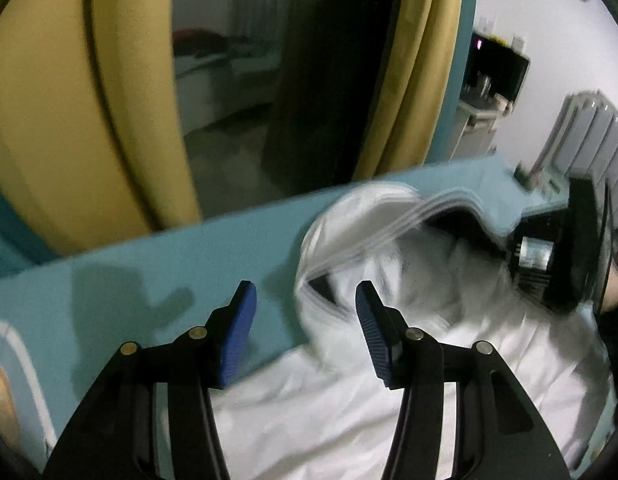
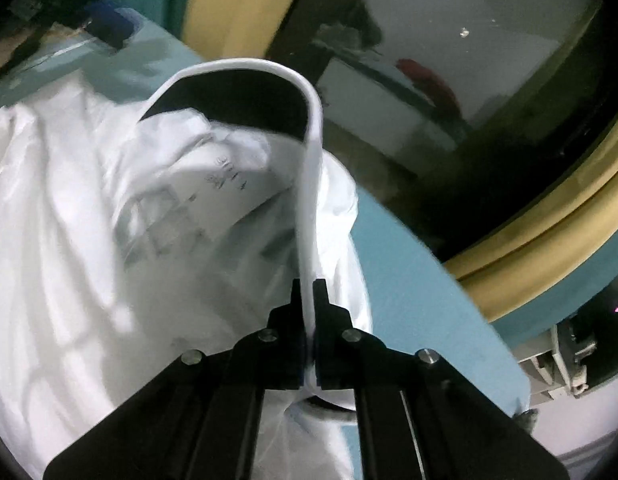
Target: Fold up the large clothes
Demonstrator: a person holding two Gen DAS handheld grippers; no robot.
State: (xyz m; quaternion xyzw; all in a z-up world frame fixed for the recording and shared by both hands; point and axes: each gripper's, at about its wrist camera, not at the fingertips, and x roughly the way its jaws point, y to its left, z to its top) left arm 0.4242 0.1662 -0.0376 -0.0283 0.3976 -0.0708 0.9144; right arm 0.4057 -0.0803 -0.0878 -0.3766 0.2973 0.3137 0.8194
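Note:
A large white garment [image 1: 389, 380] lies crumpled on a teal surface [image 1: 189, 280]. My left gripper [image 1: 305, 328] is open and empty, held just above the garment's near left part, its blue pads [image 1: 239, 340] apart. My right gripper [image 2: 308, 300] is shut on the garment's white neckband [image 2: 311, 184] and lifts it, so the collar opening [image 2: 237, 100] stands up in a loop. The garment [image 2: 89, 220] shows a faint grey print. The right gripper also appears at the right of the left wrist view [image 1: 557, 248], blurred.
A dark window [image 1: 237, 80] with yellow curtains [image 1: 69, 100] stands behind the teal surface. A radiator [image 1: 597, 136] and a small shelf unit [image 1: 493, 72] are at the far right. A dark blue object [image 2: 109, 26] lies at the surface's far left.

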